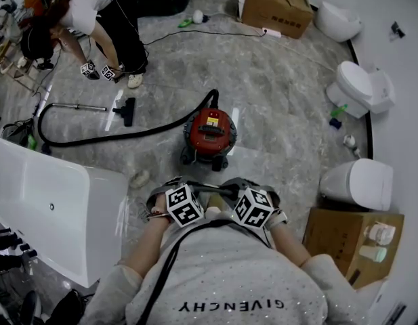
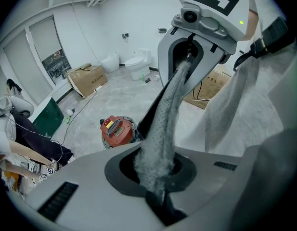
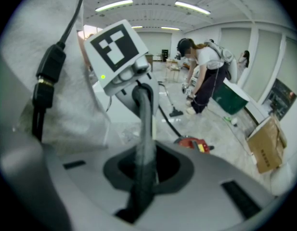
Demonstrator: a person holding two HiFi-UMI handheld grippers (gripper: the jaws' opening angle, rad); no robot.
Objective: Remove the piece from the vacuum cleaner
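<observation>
Jaws closed and empty, we hold left gripper (image 2: 179, 81) and right gripper (image 3: 142, 100) short of the red vacuum cleaner (image 1: 209, 133), nothing yet removed.

vacuum cleaner (image 1: 209, 133) on floor (image 1: 276, 80), bathtub (image 1: 53, 202) at left

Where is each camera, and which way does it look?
Head view: on the person's head, looking down at the red vacuum cleaner; their shirt shows.
Left gripper view: on the left gripper, facing the right gripper; jaws clamp a grey strip.
Right gripper view: on the right gripper, facing the left; jaws clamp that strip.
All share the vacuum cleaner.
</observation>
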